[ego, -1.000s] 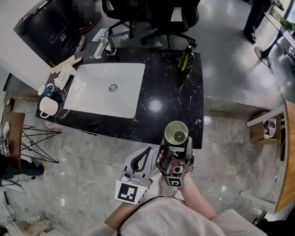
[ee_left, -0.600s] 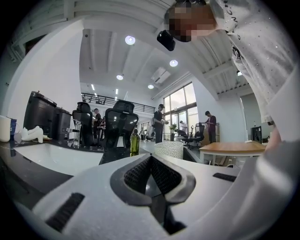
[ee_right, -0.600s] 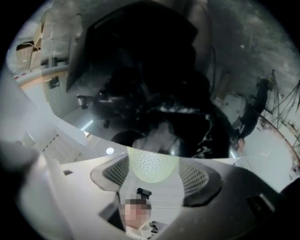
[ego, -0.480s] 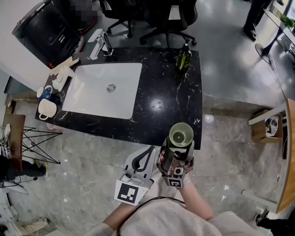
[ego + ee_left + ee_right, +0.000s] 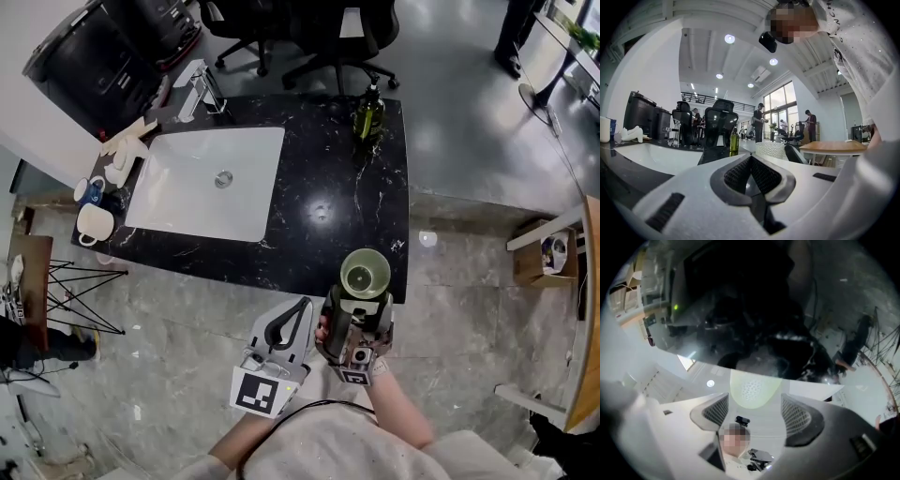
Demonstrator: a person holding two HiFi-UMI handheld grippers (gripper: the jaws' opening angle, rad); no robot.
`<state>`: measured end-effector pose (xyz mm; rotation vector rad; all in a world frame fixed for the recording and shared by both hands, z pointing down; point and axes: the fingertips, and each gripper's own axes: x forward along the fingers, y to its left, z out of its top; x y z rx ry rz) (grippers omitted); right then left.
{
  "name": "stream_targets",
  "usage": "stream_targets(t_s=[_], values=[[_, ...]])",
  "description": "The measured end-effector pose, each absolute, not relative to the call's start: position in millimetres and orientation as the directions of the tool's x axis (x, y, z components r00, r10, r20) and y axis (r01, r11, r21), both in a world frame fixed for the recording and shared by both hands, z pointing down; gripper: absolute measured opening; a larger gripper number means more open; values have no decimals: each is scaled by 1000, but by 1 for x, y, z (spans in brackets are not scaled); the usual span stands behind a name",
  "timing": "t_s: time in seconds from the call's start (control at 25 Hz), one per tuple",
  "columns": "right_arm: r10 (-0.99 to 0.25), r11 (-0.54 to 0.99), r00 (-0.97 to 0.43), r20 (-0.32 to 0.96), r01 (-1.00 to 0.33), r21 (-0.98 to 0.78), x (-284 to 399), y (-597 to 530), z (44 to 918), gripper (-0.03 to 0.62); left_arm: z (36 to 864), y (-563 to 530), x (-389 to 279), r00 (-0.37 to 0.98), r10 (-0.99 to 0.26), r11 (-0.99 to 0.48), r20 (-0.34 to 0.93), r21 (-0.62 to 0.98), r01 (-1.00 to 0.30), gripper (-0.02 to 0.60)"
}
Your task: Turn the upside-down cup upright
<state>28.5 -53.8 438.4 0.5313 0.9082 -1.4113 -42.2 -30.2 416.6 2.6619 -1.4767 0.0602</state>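
pale green cup [image 5: 366, 274] clamped between the right gripper [image 5: 362, 298] jaws, open end toward the head camera, just off the black marble counter's [image 5: 328, 187] 5 o'clock corner. left gripper [image 5: 300, 307] at the cup's 8 o'clock, jaws fully together, empty.

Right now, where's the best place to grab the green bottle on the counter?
Take the green bottle by its wide body, below the narrow pump top, coming level from the near side: it stands upright, chairs behind, bare counter in front.
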Motion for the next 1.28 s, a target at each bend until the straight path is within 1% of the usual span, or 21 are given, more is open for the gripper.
stream_targets(t_s=[0.16,0.32,0.4,0.44,0.52,0.56,0.64,0.68,0.76,0.8,0.88,0.96,1.12,1.2,1.28], values=[[-601,110,-176,-780,948,-299,20,-47,443,327,417,-30,-42,530,-845,-527,73,60,-848,5],[-572,86,-363,-736,866,-493,11,-29,442,325,417,-28,-42,543,-838,-542,49,23,-840,5],[-546,84,-456,-703,805,-588,9,-18,438,325,417,-27,-41,550,-834,-549,39,32,-835,5],[-523,107,-505,-687,761,-640,9,-12,433,324,418,-27,-41,553,-832,-552,32,33,-833,5],[-474,186,-624,-621,618,-764,9,0,427,305,422,-26,-39,561,-827,-560,35,46,-827,5],[-464,226,-687,-559,518,-825,10,4,428,260,422,-25,-37,568,-822,-566,35,52,-823,5],[-481,315,-769,-422,298,-901,19,9,433,99,420,-23,-31,587,-809,-584,28,61,-809,5],[-502,368,-781,-372,197,-909,27,9,431,41,418,-21,-27,597,-802,-595,22,64,-801,5],[-550,493,-777,-305,-7,-870,42,11,413,20,413,-18,-19,618,-786,-616,11,77,-784,5],[-574,555,-774,-268,-127,-822,47,11,404,17,411,-17,-15,627,-779,-625,6,87,-776,5],[-619,636,-770,-155,-376,-674,50,12,393,8,409,-15,-6,643,-766,-639,-3,107,-761,5],[-654,661,-755,-42,-544,-516,49,12,393,8,410,-14,2,656,-755,-651,-2,123,-749,5],[-727,619,-679,103,-713,-331,52,4,402,6,412,-12,16,671,-741,-665,3,133,-735,5],[-752,597,-644,141,-756,-268,53,1,402,6,410,-11,20,679,-735,-673,3,130,-729,5],[-768,582,-622,154,-777,-240,55,0,399,6,407,-11,23,685,-729,-679,-1,127,-723,5]])
